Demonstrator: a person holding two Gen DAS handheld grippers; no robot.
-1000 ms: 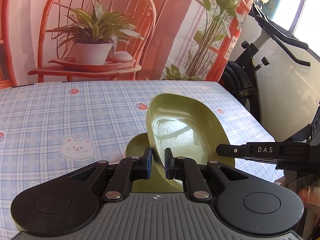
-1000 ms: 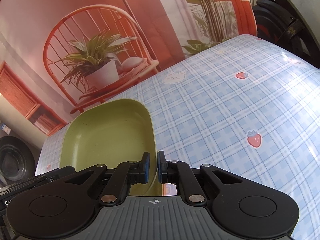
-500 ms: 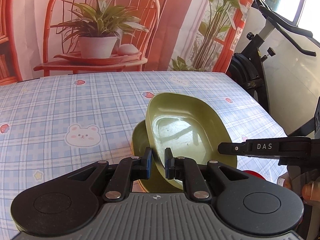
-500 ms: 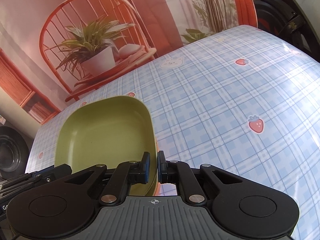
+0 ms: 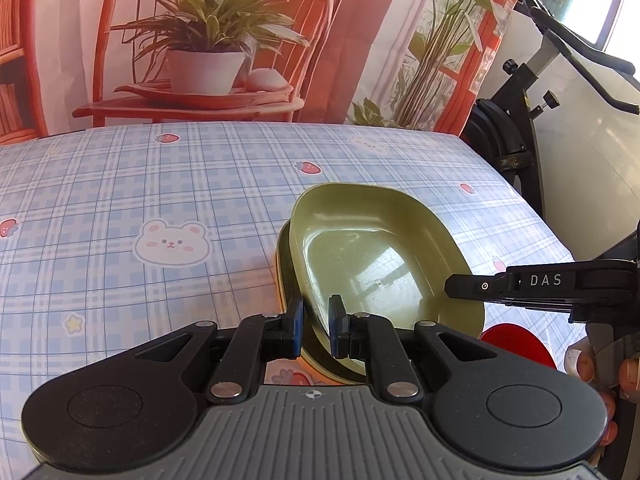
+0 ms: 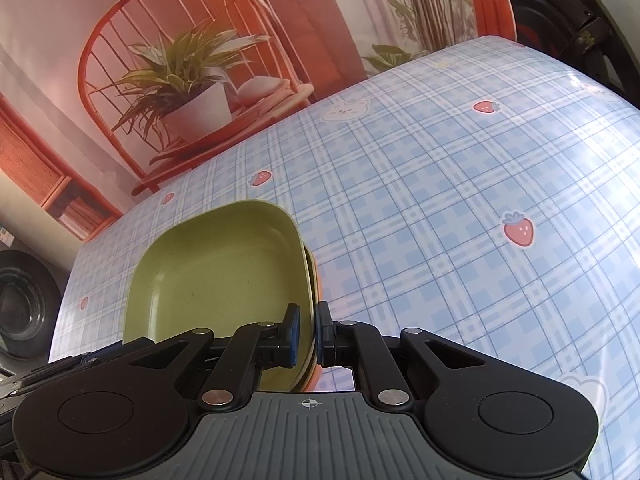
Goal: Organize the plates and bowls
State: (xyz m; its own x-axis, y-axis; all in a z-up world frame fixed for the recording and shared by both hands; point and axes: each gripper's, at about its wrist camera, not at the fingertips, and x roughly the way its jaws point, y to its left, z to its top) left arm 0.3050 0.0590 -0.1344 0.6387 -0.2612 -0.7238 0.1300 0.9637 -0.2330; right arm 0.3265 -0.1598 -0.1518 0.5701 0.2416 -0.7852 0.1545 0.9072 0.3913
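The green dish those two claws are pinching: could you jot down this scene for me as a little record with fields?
held item: green dish, rounded-square, tilted
below it: second green dish, its edge showing beside the top one
left claw: shut on the top dish's near rim
right claw: shut on the opposite rim
surface: blue plaid tablecloth with bears and strawberries
also on table: a red item, mostly hidden
backdrop: printed orange chair with potted plant

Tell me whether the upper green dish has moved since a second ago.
Yes. In the left wrist view, the upper green dish sat well above the lower green dish; now it has come down almost nested onto it, only a sliver of the lower rim showing.
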